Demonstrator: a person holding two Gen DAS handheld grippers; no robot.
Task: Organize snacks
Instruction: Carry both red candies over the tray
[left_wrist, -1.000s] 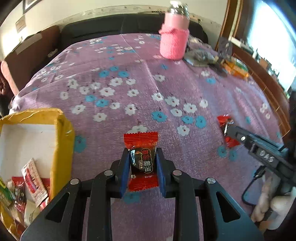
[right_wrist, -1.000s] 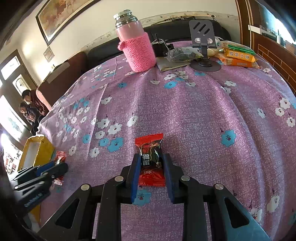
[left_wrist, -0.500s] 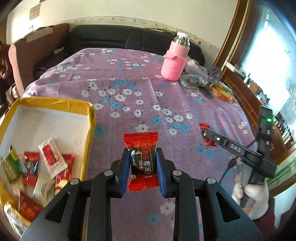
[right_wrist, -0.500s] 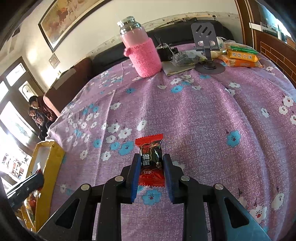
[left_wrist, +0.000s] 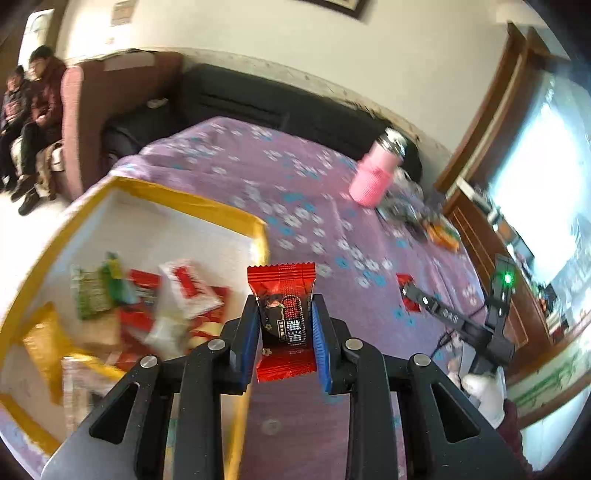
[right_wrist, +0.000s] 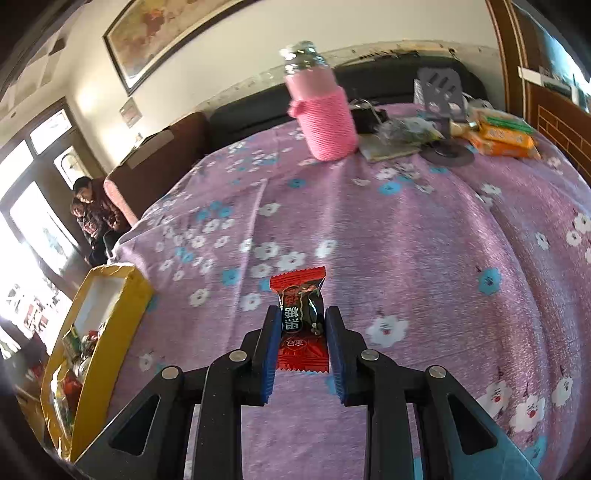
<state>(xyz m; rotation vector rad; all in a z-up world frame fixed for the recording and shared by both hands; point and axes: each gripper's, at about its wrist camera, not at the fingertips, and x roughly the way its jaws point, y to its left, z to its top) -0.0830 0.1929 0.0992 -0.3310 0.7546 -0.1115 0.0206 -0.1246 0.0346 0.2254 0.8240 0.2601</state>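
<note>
Glossy crinkled red-black candy wrapper clamped narrow in left gripper near yellow cardboard box; matching foil candy pinched in right gripper over floral cloth.

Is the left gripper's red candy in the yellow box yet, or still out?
Out. The red candy is clamped in the left gripper, at the yellow box edge, not among the snacks inside.
</note>
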